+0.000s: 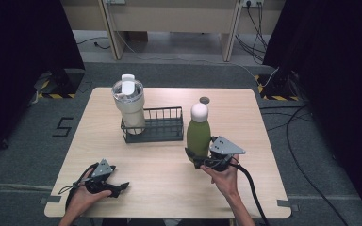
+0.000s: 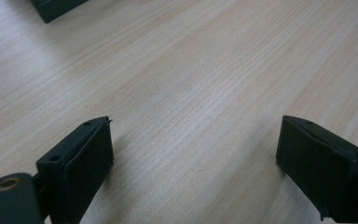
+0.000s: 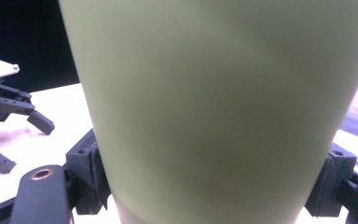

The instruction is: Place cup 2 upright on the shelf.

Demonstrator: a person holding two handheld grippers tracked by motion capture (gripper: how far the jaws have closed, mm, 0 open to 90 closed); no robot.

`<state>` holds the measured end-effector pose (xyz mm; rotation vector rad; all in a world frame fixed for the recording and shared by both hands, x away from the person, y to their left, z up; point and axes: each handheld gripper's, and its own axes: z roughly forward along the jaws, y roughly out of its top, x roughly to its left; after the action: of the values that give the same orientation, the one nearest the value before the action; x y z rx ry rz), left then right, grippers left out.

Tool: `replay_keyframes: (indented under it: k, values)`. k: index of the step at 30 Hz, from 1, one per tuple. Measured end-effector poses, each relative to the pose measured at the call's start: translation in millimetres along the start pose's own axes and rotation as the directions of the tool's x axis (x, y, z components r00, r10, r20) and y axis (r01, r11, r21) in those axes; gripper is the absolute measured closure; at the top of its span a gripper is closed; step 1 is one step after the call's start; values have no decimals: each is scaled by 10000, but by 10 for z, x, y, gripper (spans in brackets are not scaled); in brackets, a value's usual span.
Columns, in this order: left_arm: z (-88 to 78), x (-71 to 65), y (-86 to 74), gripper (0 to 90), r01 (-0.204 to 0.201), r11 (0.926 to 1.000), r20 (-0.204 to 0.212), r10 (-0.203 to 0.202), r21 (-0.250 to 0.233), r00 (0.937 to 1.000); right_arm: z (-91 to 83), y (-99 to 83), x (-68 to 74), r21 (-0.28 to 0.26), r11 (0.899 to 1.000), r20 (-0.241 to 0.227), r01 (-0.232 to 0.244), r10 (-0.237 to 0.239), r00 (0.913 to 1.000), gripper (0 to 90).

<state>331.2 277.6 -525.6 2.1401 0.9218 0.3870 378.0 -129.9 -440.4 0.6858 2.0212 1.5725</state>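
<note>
Leftmost, the left gripper [image 1: 115, 187] lay low over the near-left part of the table [image 1: 169, 188], held in the person's left hand [image 1: 82, 200]; its own camera showed the jaws standing wide apart with only bare wood grain between them, nothing held. Next, toward the middle and farther back, a dark wire basket [image 1: 162, 127] sat on the table, with a cream tumbler [image 1: 129, 106] standing upright in its left end, clear lid and white tab on top; the rest of the basket was unoccupied. Next, just right of the basket, the green bottle [image 1: 198, 134] with a white rounded cap stood upright, clamped low on its body by the right gripper [image 1: 199, 159], whose jaws pressed on either side of the green wall [image 3: 214, 107] in its own camera. Whether the bottle's base rested on the table or hung just above it could not be told. A small dark round object [image 1: 204, 100] lay on the far edge behind the bottle. Risks, as judged: the grip sat low on a tall smooth bottle, so a quick swing could tip or slip it; carried toward the basket, its base could catch the wire rim or knock the tumbler.
</note>
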Motion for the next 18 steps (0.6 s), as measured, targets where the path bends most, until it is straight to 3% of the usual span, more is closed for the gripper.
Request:
replay_keyframes:
  k: [18]
  values:
    - [0,1,1,102,-6,10000,6,6,11,10000,495,336,-103,-246,9997,-199,3,-8,9998,209]
